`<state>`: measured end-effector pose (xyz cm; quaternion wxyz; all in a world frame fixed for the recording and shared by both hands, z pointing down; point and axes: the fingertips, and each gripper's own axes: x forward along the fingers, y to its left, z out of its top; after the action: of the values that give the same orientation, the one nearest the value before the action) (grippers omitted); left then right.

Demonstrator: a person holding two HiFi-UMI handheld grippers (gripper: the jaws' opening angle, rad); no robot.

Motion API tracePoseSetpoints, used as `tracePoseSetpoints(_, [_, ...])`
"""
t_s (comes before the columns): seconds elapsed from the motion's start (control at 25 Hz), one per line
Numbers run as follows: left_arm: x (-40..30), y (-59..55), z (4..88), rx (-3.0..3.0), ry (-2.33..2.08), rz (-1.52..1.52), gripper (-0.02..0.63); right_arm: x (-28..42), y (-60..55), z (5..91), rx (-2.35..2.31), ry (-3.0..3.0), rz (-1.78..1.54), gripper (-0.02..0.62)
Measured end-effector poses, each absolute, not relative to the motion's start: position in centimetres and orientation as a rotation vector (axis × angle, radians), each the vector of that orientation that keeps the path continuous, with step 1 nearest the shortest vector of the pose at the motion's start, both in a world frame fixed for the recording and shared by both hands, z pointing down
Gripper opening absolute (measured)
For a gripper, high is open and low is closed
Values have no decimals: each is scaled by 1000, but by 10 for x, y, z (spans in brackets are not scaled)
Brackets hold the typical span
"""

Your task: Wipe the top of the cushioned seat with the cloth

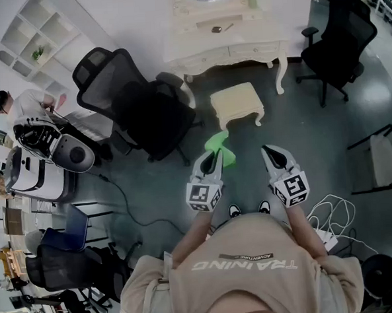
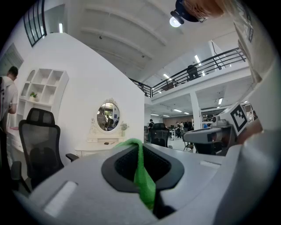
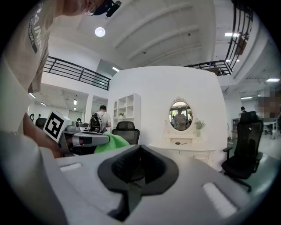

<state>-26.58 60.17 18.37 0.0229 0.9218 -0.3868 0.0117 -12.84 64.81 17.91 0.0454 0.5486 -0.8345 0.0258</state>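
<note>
The person holds both arms bent forward from the chest, one hand-held gripper in each hand, level with each other and a little apart. The left hand-held gripper (image 1: 211, 159) points ahead and slightly towards its partner, its jaws closed on a green cloth (image 1: 220, 148) that sticks out past its tips. The right hand-held gripper (image 1: 273, 156) points ahead, jaws together and nothing between them.

A dark grey floor (image 1: 300, 133) fills the middle of the frame. At top centre a white dressing table (image 1: 242, 50) stands against a white wall (image 3: 153, 88). A black mesh office chair (image 1: 133, 103) sits to its left and another black chair (image 1: 338, 41) at upper right. White shelving (image 1: 33, 33) occupies the upper left.
</note>
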Motion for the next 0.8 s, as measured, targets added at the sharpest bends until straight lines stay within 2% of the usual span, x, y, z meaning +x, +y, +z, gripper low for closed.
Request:
tracePoseSetpoints(0.36, [-265,602,192,2837,-1195,57,25,-129,641,184,1653,-2559,96,5])
tracePoseSetpoints(0.8, [-299,568,192,2802,-1260,56,25,-153,600,179,1639,-2586,81,5])
